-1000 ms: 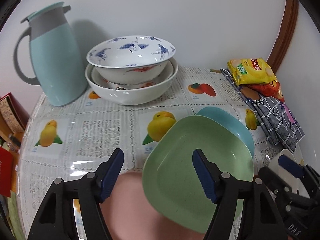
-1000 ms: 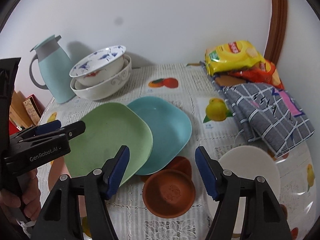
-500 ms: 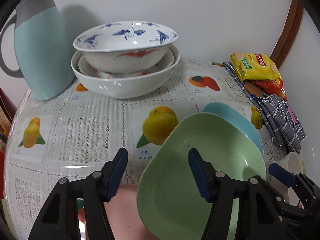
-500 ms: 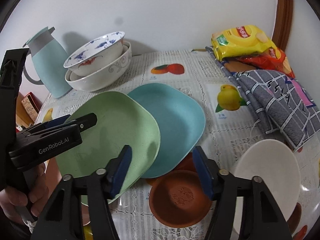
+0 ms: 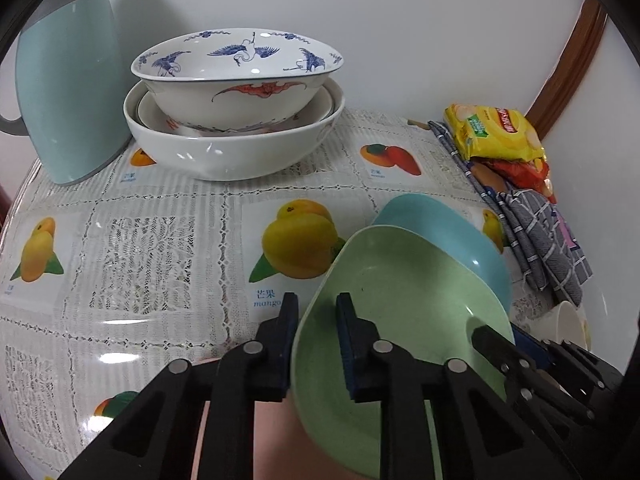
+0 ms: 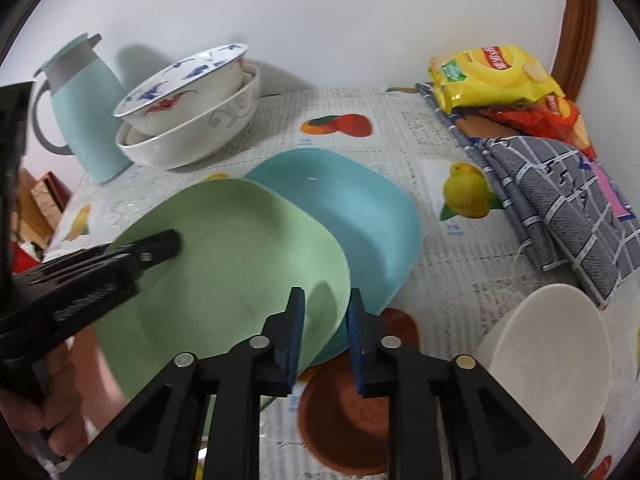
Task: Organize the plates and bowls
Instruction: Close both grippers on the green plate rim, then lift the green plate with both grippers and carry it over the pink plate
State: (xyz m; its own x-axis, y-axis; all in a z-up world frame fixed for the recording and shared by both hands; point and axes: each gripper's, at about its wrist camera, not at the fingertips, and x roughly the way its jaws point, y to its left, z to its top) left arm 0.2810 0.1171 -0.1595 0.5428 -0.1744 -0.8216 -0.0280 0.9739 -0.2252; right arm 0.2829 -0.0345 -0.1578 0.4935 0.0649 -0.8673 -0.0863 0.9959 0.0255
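A pale green square plate (image 5: 400,320) (image 6: 224,264) lies partly over a blue plate (image 5: 452,236) (image 6: 360,216) on the fruit-print tablecloth. My left gripper (image 5: 318,320) is closing on the green plate's left rim, which runs between its blue pads. My right gripper (image 6: 326,320) is closing on the opposite rim, one pad over the plate and one outside it. Each gripper shows in the other's view, the right gripper (image 5: 520,356) at the far edge and the left gripper (image 6: 152,248) over the plate. Stacked white bowls (image 5: 240,128) (image 6: 188,120) stand at the back.
A mint jug (image 5: 68,100) stands left of the bowls. Snack bags (image 6: 492,76) and a grey checked cloth (image 6: 560,200) lie at the right. Brown saucers (image 6: 348,412) and a white bowl (image 6: 552,360) sit near the right gripper. A pink surface (image 5: 240,436) shows under the green plate.
Both grippers came down toward the green plate, and their jaws went from wide apart to narrow around its two opposite rims.
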